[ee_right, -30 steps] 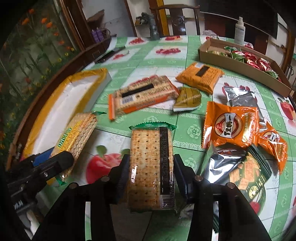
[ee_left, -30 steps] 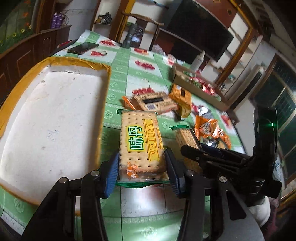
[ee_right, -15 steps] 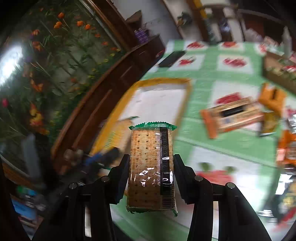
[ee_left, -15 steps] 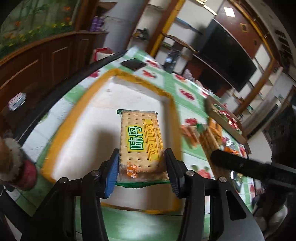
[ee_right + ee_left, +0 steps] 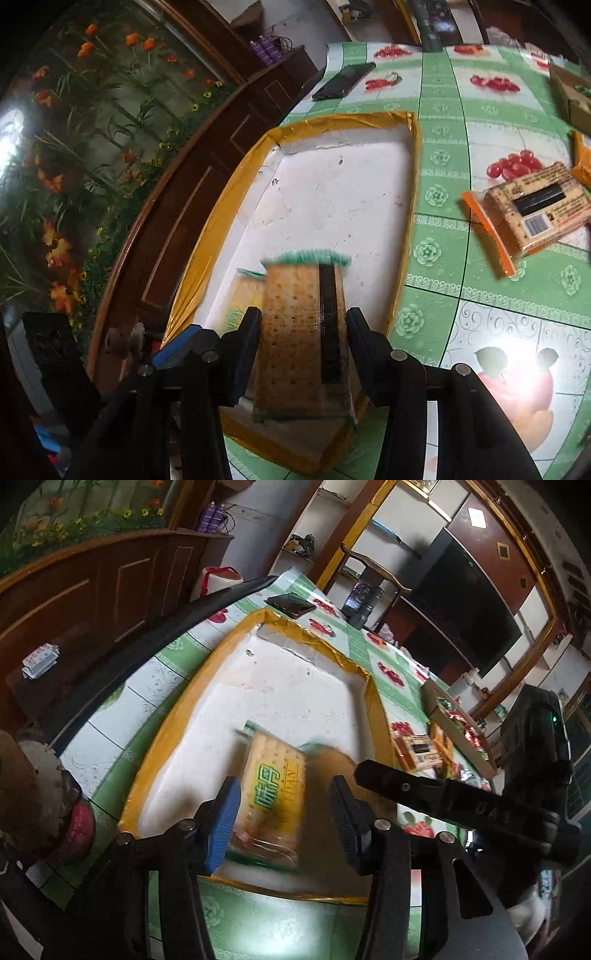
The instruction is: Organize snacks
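Observation:
A cracker pack with a yellow label lies blurred over the near end of the white, gold-rimmed tray. My left gripper stands open around it, pads apart from its sides. In the right wrist view my right gripper holds a second cracker pack with a black stripe between its pads, over the near end of the tray. The yellow-label pack shows beside it to the left. The right gripper's finger crosses the left wrist view.
An orange-ended cracker pack lies on the green fruit-pattern tablecloth right of the tray. A black phone lies beyond the tray. A cardboard box of snacks stands at the far right. A wooden cabinet runs along the table's left.
Both grippers moved from the table's snack pile to over the tray. The left gripper has opened and let go of the yellow-label pack, which now drops or lies blurred in the tray.

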{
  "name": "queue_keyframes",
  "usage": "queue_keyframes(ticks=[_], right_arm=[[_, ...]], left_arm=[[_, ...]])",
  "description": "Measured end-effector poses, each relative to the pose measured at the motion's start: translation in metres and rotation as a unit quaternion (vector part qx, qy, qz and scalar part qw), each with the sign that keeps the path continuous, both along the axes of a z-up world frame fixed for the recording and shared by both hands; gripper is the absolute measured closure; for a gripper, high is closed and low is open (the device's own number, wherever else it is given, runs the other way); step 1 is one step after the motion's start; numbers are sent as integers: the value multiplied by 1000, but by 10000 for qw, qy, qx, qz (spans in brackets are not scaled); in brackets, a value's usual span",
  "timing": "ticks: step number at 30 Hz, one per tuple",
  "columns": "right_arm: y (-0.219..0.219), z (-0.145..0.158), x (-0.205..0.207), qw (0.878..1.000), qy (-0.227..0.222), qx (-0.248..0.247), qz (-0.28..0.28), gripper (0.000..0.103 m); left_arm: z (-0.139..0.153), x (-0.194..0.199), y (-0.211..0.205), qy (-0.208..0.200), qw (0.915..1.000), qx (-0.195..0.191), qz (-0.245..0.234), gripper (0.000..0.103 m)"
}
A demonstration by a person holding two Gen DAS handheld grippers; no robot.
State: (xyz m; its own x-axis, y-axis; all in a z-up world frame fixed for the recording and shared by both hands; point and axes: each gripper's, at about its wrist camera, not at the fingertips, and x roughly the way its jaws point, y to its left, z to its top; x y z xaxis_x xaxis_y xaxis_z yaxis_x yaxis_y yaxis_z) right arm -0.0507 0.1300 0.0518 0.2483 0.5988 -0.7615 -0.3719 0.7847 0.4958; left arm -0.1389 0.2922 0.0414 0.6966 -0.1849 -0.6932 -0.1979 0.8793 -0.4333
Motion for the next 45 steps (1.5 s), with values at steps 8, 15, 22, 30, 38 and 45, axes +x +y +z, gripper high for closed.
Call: queue_keyframes(ticks=[8,15,22,30,38,45], right_arm=[[-35,29,-31,9966,-797,-216,-31,47],[-150,41,-46,9854,-1218,-691,-973,37],[-281,23,-45,9673,-592,-716,-2360,36],[-294,-2,-38,9614,-23,-262,-2739,34],[-294,-23,-34,9604,123,-105,-2782,82],[-321,-19,-46,9584,-134,-19,-2852,89]], left_arm=[[31,-20,-17,-430,9990,-90,-111,42],[59,-32,-52,-808,9951,-55,-561,34],[56,-22,-92,-683,9924,-107,-1022,32],[54,-25,-121,-562,9900,58,-1289,32],[49,-23,-136,-412,9885,205,-1440,32],[33,-6,-182,-99,9794,178,-2008,32]])
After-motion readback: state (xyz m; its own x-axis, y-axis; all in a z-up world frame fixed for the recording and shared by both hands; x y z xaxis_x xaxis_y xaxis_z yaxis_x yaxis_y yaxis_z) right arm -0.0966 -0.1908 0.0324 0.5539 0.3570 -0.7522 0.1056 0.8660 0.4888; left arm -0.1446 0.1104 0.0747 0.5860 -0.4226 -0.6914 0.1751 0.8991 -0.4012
